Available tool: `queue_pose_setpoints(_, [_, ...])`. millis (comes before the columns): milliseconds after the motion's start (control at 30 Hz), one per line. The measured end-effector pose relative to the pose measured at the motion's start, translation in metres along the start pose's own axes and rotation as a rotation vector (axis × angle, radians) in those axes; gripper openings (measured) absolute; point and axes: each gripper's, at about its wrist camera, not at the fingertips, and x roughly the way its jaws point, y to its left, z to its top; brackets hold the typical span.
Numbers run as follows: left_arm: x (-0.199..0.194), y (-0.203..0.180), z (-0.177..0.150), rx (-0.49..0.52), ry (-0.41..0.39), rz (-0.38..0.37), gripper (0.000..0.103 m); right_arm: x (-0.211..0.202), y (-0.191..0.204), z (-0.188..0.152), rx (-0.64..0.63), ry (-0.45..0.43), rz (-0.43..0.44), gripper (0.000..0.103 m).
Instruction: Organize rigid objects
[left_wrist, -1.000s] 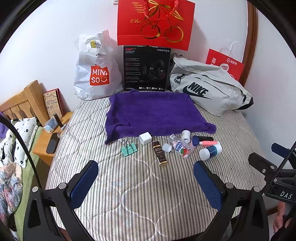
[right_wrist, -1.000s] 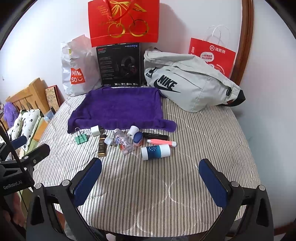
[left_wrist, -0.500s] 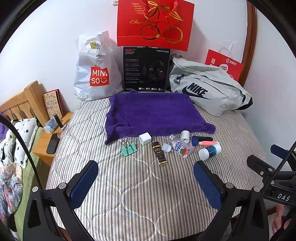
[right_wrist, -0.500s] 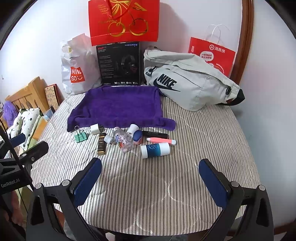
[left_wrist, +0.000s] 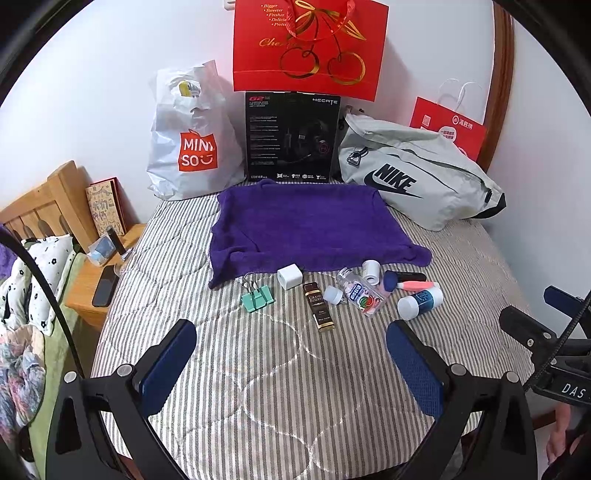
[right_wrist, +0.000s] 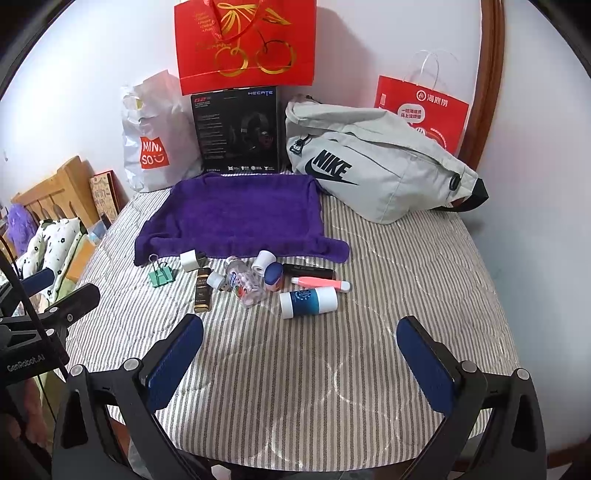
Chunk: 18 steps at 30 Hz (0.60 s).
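Left fingers (left_wrist: 173, 354) spread, empty; black pen (right_wrist: 308, 271) partly hidden.

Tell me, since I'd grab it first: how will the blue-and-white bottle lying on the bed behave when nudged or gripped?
The blue-and-white bottle lies on its side and looks cylindrical, so it will probably roll if nudged. Its smooth surface may slip between the fingers. The quilted bed is soft, so pressing down could sink it.
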Motion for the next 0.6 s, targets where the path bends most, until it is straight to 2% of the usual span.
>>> queue_pose_setpoints(233, [0.019,0.007,0.004,-0.014,0.016,0.009,0.103,0.013,-0.009,0.003,0.020,0.014,0.008,0.103])
queue_pose_setpoints(600, [0.109,0.041,0.002,-0.099,0.123,0.041,0.103,0.059,-0.021,0.001,0.022,0.094,0.007,0.103])
